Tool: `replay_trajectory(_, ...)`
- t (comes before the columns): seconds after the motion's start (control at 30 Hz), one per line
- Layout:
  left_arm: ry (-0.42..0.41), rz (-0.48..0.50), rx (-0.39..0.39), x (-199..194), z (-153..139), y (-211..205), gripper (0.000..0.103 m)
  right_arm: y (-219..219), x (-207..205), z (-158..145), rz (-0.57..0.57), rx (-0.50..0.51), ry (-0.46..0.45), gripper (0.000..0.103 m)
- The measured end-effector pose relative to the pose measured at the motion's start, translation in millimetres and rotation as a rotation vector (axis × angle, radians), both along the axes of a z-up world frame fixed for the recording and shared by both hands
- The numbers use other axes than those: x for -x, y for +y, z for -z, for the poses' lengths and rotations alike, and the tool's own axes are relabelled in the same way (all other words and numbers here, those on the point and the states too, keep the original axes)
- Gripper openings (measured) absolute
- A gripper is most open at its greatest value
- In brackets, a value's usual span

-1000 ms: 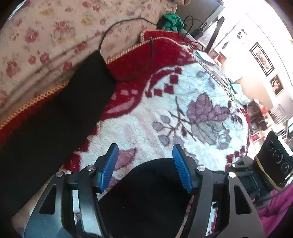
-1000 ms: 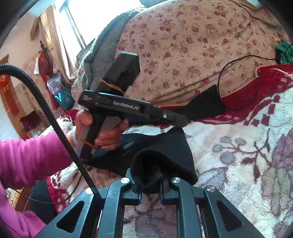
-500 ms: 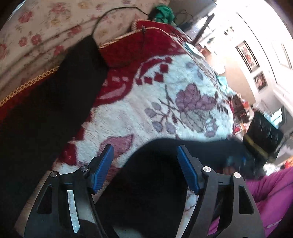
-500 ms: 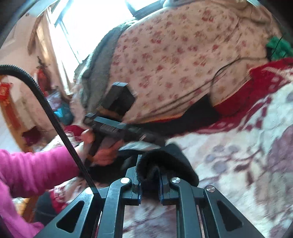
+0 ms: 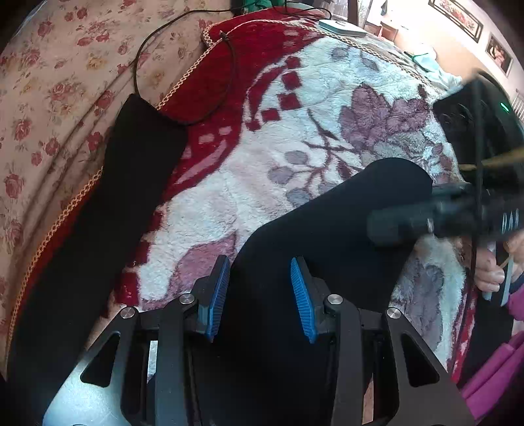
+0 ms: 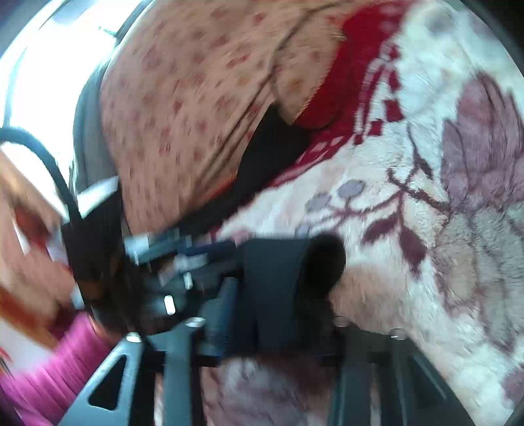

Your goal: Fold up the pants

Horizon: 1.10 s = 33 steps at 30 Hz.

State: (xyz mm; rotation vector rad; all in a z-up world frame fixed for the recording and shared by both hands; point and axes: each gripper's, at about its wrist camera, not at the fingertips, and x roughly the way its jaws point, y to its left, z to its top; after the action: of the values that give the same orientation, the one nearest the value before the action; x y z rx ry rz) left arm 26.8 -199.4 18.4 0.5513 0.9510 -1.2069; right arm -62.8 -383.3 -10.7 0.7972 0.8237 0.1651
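Observation:
Black pants lie on a fleece blanket (image 5: 327, 98) with a red border and purple flowers. One leg (image 5: 131, 183) stretches along the blanket's left side. A folded part (image 5: 327, 222) lies across the near middle. My left gripper (image 5: 260, 295) stands over this folded part, its blue pads (image 5: 219, 295) closing with the black cloth between them. The right wrist view is blurred. There my right gripper (image 6: 275, 324) is opening, and a rolled fold of the pants (image 6: 294, 275) still sits between its fingers. The right tool's black body (image 5: 442, 219) shows over the fold's far end.
A rose-patterned quilt (image 5: 49, 82) rises along the left. A thin black cable (image 5: 226, 75) loops over the red border, near the leg's end. A white device (image 5: 340, 28) lies at the far edge. A hand (image 5: 491, 272) and a pink sleeve (image 5: 491, 377) are at the right.
The left jaws have narrowed around the black cloth. The right jaws, earlier shut on the fold, have parted. The right gripper rolled and dropped towards the blanket.

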Motion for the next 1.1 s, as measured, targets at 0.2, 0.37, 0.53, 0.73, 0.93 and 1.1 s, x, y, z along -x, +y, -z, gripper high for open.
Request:
replay_trajectory(0.2,0.04,-0.041,0.019,-1.6,-1.3,1.7,0.038,-18.1,-46.8,5.3,-0.063,-0.22,-0.012,0.044)
replay_trajectory(0.37,0.111,-0.054,0.082,5.1,-10.3,5.7,0.038,-13.4,-43.5,-16.9,-0.039,-0.116,-0.111,0.044)
replay_trajectory(0.53,0.072,-0.113,0.063,13.8,-5.2,-4.2,0.038,-2.9,-30.6,-31.2,0.151,0.378,0.049,0.044)
replay_trajectory(0.73,0.059,-0.221,0.068,16.5,-8.0,2.6,0.038,32.1,-30.0,-36.8,0.1,0.619,0.11,0.044)
replay_trajectory(0.93,0.034,-0.366,0.081,25.0,-19.4,41.7,0.038,48.0,-27.3,-35.9,0.051,0.707,0.158,0.044)
replay_trajectory(1.1,0.012,-0.473,0.052,27.3,-30.5,93.2,0.038,59.9,-24.6,-62.2,0.016,0.573,0.062,0.046)
